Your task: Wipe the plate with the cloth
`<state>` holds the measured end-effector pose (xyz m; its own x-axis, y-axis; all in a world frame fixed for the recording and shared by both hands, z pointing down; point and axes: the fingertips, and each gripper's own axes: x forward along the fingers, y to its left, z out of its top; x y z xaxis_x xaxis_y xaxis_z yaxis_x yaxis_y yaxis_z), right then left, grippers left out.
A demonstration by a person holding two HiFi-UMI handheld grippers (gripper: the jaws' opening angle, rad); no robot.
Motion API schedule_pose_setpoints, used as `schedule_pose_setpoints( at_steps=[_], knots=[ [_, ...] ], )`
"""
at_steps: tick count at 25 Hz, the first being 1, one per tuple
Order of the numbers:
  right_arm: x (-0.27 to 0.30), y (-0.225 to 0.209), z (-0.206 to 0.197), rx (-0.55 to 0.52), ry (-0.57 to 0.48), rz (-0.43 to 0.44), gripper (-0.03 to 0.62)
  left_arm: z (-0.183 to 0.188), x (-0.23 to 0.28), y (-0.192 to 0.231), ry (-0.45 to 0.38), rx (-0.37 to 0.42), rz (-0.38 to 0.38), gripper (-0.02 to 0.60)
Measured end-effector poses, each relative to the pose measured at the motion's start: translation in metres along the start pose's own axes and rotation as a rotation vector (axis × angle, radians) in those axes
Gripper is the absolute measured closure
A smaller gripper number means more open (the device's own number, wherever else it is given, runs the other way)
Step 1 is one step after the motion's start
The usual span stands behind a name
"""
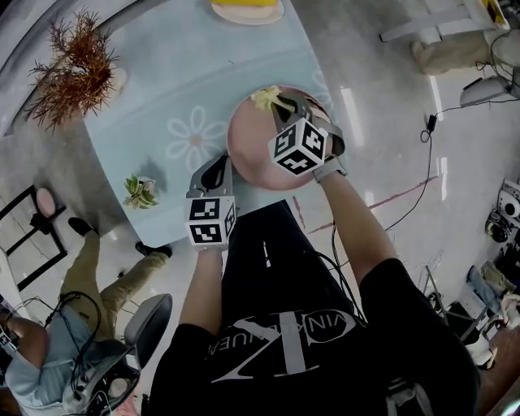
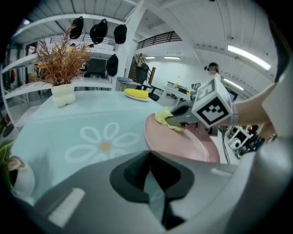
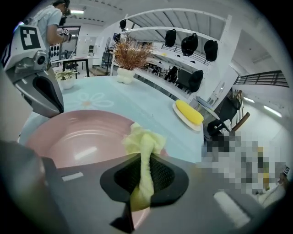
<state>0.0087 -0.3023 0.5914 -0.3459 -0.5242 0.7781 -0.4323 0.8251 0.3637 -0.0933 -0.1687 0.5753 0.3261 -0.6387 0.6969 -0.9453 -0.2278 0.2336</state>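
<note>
A pink plate sits at the near right corner of the pale blue table. My right gripper is shut on a yellow cloth and holds it at the plate's far rim. In the right gripper view the cloth stands bunched up between the jaws of the right gripper, over the plate. My left gripper is shut, its tips at the plate's left rim. Nothing pink shows between the jaws of the left gripper, and the plate lies just to their right.
A dried plant in a white vase stands at the table's far left. A small potted plant is near the left edge. A yellow item on a plate lies at the far side. A seated person and a chair are on the floor at left.
</note>
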Motion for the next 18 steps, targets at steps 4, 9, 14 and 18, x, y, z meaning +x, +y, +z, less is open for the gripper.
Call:
schedule_pose_setpoints(
  at_steps=[4, 9, 14, 18],
  knots=[
    [-0.009, -0.011, -0.022, 0.019, 0.06, -0.041, 0.554, -0.001, 0.0, 0.002, 0.002, -0.004, -0.001, 0.581],
    [-0.027, -0.013, -0.054, 0.064, 0.131, -0.059, 0.556, 0.0, 0.001, 0.002, -0.001, -0.01, 0.001, 0.581],
    [-0.048, 0.0, -0.081, 0.121, 0.182, -0.042, 0.556, 0.0, 0.001, 0.003, -0.001, -0.015, 0.006, 0.581],
    [-0.065, 0.018, -0.096, 0.207, 0.211, -0.002, 0.556, -0.001, 0.001, 0.004, -0.003, -0.025, 0.009, 0.581]
  ],
)
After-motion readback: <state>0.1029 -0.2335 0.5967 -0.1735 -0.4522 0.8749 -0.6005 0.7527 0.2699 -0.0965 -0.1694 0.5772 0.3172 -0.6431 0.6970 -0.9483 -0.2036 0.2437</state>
